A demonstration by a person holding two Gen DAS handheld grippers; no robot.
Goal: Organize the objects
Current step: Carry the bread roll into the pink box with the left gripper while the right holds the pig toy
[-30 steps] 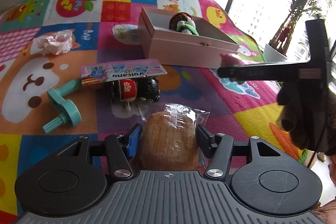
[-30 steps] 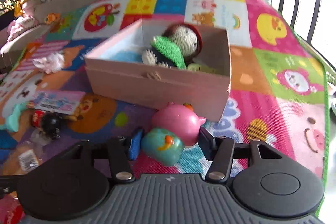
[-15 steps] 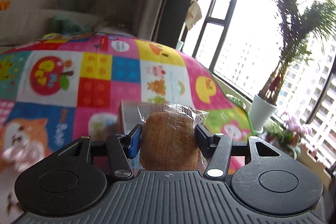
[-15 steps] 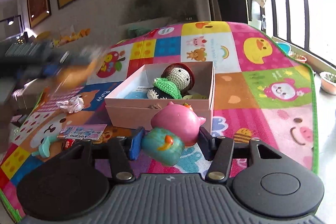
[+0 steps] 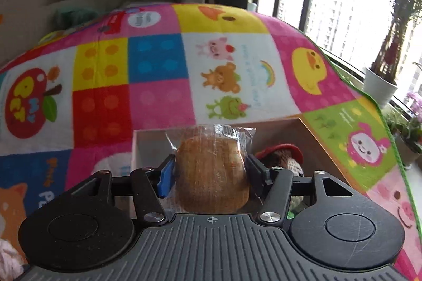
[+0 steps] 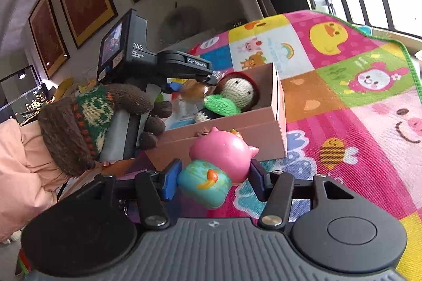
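Note:
My left gripper (image 5: 211, 173) is shut on a wrapped brown bun (image 5: 212, 173) and holds it over the open pink box (image 5: 324, 146). A crochet doll (image 5: 286, 157) with a red hat lies in the box to the right of the bun. In the right wrist view the left gripper (image 6: 197, 84) reaches over the box (image 6: 237, 133) with the bun (image 6: 193, 91) next to the doll (image 6: 234, 96). My right gripper (image 6: 212, 177) is shut on a pink and teal pig toy (image 6: 213, 166), in front of the box's near wall.
The box sits on a colourful patchwork play mat (image 5: 158, 75), also in the right wrist view (image 6: 356, 101). A gloved hand (image 6: 92, 120) holds the left gripper. A potted plant (image 5: 379, 86) stands by the window at the mat's right edge. Crumpled paper (image 5: 8, 257) lies at lower left.
My left gripper has carried the bun up from the mat and over the box. My right gripper, still holding the pig toy, has lifted and tilted in front of the box.

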